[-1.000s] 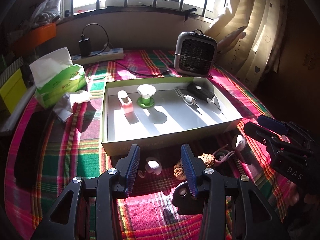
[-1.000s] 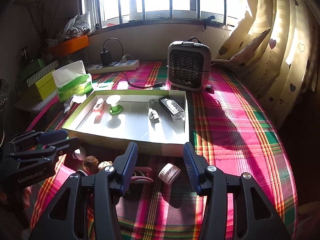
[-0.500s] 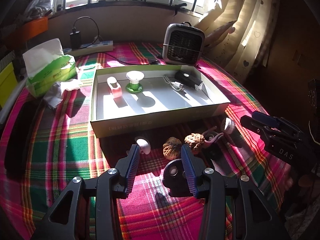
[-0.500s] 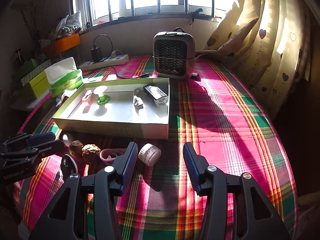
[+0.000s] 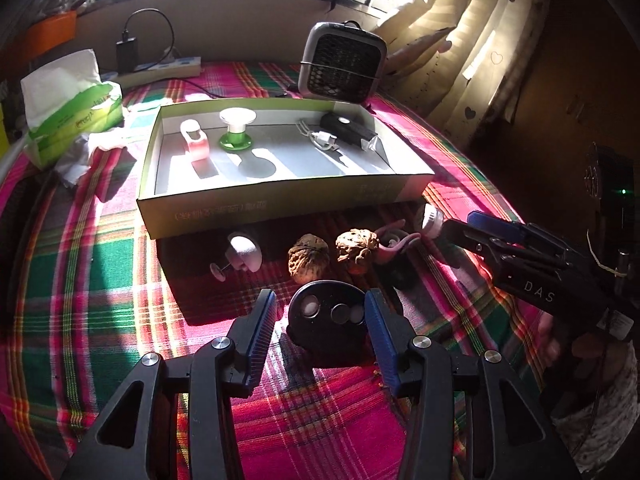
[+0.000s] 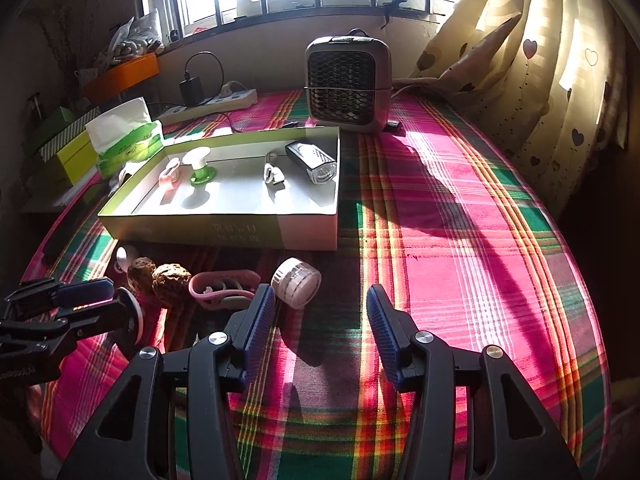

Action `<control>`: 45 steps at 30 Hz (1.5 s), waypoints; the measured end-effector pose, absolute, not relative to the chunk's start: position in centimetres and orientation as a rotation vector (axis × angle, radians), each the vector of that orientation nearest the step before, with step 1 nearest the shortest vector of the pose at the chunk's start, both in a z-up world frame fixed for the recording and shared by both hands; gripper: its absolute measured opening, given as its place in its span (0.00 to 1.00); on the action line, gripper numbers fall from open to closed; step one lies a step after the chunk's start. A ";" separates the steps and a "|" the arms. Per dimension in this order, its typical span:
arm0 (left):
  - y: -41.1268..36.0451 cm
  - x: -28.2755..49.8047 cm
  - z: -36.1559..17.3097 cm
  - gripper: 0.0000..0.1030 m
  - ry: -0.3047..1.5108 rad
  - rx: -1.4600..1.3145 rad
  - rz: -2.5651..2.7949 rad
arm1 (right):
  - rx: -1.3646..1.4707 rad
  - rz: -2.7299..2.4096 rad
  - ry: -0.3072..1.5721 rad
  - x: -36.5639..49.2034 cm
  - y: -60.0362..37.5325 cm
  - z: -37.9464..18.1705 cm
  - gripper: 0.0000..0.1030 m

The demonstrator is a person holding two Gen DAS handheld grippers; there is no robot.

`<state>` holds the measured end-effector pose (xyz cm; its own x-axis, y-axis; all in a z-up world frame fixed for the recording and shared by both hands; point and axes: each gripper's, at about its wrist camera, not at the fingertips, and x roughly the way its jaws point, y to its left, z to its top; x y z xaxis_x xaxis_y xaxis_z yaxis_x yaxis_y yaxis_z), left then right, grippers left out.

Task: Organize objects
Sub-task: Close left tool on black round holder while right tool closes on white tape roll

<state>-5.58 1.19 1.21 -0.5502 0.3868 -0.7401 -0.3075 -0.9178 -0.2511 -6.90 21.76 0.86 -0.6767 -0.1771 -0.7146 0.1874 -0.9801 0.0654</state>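
A black round disc (image 5: 327,320) stands on the plaid cloth between the fingers of my left gripper (image 5: 322,318). Its jaws are opening, with a gap at the left pad. Just ahead lie two walnuts (image 5: 308,258) (image 5: 357,245), a white mushroom-shaped piece (image 5: 242,256) and a pink clip (image 5: 394,242). My right gripper (image 6: 320,312) is open over bare cloth, and a small white jar (image 6: 296,282) lies on its side just past the left fingertip. The open box (image 5: 280,196) holds a pink item, a green-and-white stand, a white cable and a black lamp.
A grey fan heater (image 6: 347,84) stands behind the box. A green tissue pack (image 5: 68,116) and crumpled tissue lie left of it, with a power strip (image 6: 216,100) at the back. Curtains (image 6: 540,80) hang on the right. The right gripper (image 5: 456,222) reaches in from the right.
Both grippers have sunk and tilted down toward the loose objects in front of the box. The black disc now sits between the left fingers, which have spread slightly.
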 end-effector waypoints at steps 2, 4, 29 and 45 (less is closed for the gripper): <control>1.4 -5.6 1.0 0.43 -0.121 -1.214 2.454 | 1.159 -2.702 0.019 -7.0 21.7 0.8 0.48; 1.5 -5.7 0.9 0.43 -0.120 -1.218 2.448 | 1.161 -2.698 0.022 -7.1 21.6 0.7 0.48; 1.8 -6.3 0.7 0.42 -0.136 -1.231 2.438 | 1.204 -2.677 0.049 -8.9 20.4 0.2 0.48; 2.0 -6.4 0.7 0.42 -0.142 -1.232 2.440 | 1.273 -2.688 0.057 -10.2 20.1 -0.3 0.48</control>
<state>-6.35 1.95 0.69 -0.5302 0.3958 -0.7498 -0.3062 -0.9141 -0.2659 -10.15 20.14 -0.35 -0.6223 -0.1336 -0.7713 0.1665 -0.9854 0.0364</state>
